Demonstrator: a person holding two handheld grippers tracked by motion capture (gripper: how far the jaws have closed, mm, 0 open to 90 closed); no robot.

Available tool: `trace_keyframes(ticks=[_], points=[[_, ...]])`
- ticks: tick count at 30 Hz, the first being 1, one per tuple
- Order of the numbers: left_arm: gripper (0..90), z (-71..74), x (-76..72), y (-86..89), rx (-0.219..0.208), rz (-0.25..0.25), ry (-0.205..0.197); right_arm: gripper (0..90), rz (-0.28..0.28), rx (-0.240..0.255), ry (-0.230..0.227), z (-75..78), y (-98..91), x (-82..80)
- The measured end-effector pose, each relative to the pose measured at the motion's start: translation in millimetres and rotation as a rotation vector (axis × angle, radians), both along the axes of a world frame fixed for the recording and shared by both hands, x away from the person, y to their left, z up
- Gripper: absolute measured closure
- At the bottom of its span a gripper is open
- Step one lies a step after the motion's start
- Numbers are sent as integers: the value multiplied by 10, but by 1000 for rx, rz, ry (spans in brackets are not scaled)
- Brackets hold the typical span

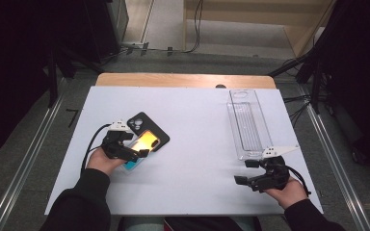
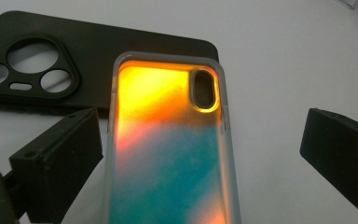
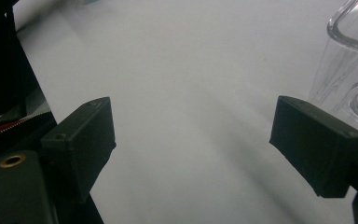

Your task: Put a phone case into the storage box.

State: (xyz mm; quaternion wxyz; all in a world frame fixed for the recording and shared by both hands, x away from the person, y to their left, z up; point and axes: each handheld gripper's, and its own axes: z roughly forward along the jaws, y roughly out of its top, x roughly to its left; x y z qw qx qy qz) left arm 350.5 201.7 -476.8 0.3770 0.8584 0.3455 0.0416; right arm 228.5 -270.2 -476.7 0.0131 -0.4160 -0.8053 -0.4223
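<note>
Two phone cases lie at centre left of the high view: a matte black case (image 1: 147, 126) with round camera cut-outs, and a translucent case (image 1: 143, 143) glowing orange and yellow, fading to teal, with a frosted rim and an oval lens hole. In the left gripper view the glossy coloured case overlaps the black one's lower edge and lies between the jaws of the left gripper (image 2: 200, 154), which stand spread; one blocky black pad sits just beside its edge, the other well apart. At lower right of the high view, the right gripper (image 1: 247, 171) rests on the white table (image 1: 197, 125), jaws wide over bare surface, beside a clear ribbed plastic tray (image 1: 247, 124).
</note>
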Motion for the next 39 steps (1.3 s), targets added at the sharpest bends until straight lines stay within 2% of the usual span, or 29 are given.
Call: trace_keyframes(ticks=[4,5,11,13,16,19,23,25,26,34,39], points=[[0,-46,10,-11,25,-7,22,122,0,0,0,-1,3,0],[0,-54,13,-16,18,-7,31,122,0,-1,1,-1,4,0],[0,-90,6,-59,82,-18,9,122,3,-2,2,-3,5,2],[0,-104,6,-68,93,-22,14,122,3,-3,2,-3,5,1],[0,-138,5,-95,134,-10,11,122,0,-1,3,-4,5,0],[39,-165,3,-118,148,-1,12,122,2,-2,3,-3,5,1],[73,-194,-31,-140,179,14,-30,122,0,-1,2,-4,4,0],[132,-197,-54,-131,192,27,-59,122,-1,-2,3,-5,3,0],[159,-202,-60,-126,191,24,-66,122,0,-2,3,-5,4,0],[168,-202,-72,-134,195,32,-75,122,0,-1,2,-4,2,2],[169,-174,-65,-146,189,57,-40,122,-1,1,3,-2,2,1]])
